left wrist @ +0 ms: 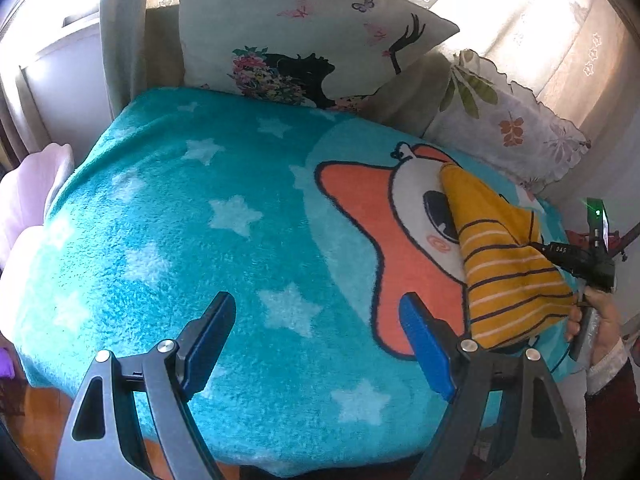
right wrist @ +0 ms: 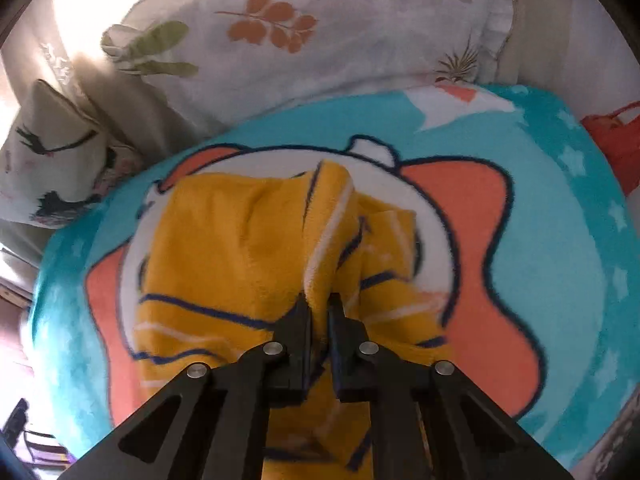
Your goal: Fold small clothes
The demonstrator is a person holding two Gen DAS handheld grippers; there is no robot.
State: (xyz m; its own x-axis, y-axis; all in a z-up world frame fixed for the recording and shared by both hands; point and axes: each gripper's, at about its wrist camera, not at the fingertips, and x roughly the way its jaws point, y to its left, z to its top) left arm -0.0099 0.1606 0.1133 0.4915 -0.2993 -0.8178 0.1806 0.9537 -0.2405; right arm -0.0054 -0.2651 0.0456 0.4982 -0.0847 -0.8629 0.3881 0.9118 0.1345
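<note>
A small yellow garment [left wrist: 504,264] with dark and white stripes is lifted off the turquoise star blanket [left wrist: 200,240], hanging in a tent shape. My right gripper [right wrist: 319,304] is shut on a fold of the garment [right wrist: 240,248] and holds it up; it shows at the right edge of the left wrist view [left wrist: 588,268] with the hand behind it. My left gripper [left wrist: 316,320] is open and empty, hovering over the blanket to the left of the garment, its blue pads [left wrist: 424,344] wide apart.
A cushion with a black silhouette print [left wrist: 304,32] and a leaf-print pillow [left wrist: 508,120] lean at the back of the blanket. Curtains hang behind. A pink fabric [left wrist: 28,196] lies at the left edge, a red object [right wrist: 616,144] at the right.
</note>
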